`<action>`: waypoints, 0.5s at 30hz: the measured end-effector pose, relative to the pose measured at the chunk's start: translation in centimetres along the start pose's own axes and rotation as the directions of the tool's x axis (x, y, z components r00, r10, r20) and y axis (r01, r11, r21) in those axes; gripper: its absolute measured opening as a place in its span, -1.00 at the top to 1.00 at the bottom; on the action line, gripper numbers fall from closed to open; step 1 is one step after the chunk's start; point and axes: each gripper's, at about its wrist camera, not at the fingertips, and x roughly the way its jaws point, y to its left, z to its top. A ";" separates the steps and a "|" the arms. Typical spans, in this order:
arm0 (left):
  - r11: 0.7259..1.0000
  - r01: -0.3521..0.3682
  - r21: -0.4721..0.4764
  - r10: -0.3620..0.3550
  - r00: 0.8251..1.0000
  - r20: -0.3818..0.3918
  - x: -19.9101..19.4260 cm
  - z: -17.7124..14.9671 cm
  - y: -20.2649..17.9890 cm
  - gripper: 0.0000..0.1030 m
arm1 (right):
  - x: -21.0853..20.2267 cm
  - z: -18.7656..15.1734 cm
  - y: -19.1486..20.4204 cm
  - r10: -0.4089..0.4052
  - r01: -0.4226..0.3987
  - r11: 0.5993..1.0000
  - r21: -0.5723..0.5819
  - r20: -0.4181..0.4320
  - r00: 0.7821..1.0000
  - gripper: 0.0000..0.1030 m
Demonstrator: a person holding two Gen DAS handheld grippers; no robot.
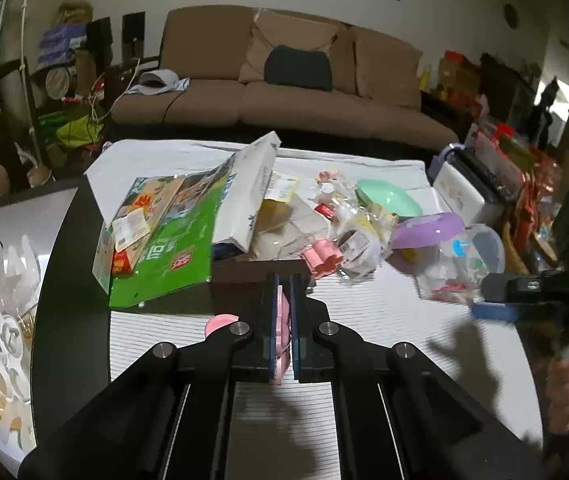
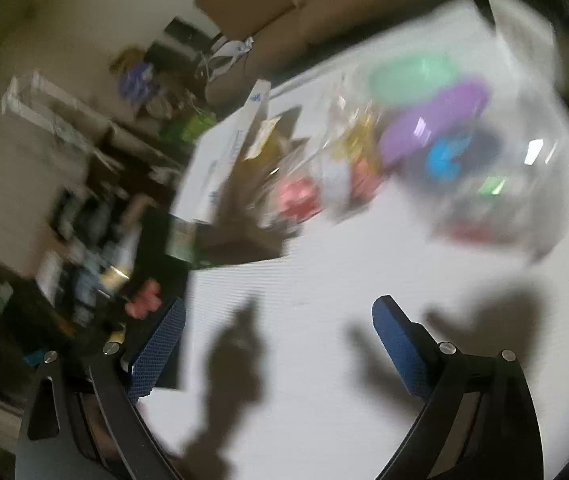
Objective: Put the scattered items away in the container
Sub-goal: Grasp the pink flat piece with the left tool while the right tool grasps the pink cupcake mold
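Left gripper pinching flat pink piece between pressed-together pads, raised over white striped mat. Right gripper spread wide, nothing between jaws, view blurred. Beyond: second pink piece, wrapped snacks, purple lid, green bowl, green packet. Container at far left, partly filled.

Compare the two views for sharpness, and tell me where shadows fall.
Left wrist view: mostly sharp, fisheye-bent at the edges; the left tongs clamp a pink item in clear focus, and a shadow lies on the white mat. Right wrist view: heavy motion blur smears the clutter; the open right tongs stay crisp above dark shadows.
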 end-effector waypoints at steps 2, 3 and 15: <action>1.000 -0.016 -0.004 0.016 1.000 -0.007 0.5 0.2 0.4 0.91 | 2.3 0.2 -1.0 -0.034 0.032 0.991 0.132 0.012 0.999 -0.59; 0.999 -0.040 0.008 0.040 0.999 -0.005 0.7 0.4 0.6 0.91 | 3.4 0.5 -1.5 -0.062 0.058 0.977 0.207 0.014 0.998 -0.54; 0.991 -0.124 -0.047 0.124 0.992 -0.002 0.7 1.9 4.5 0.91 | 13.5 7.8 0.2 -0.202 0.171 0.903 0.393 0.039 0.979 -0.26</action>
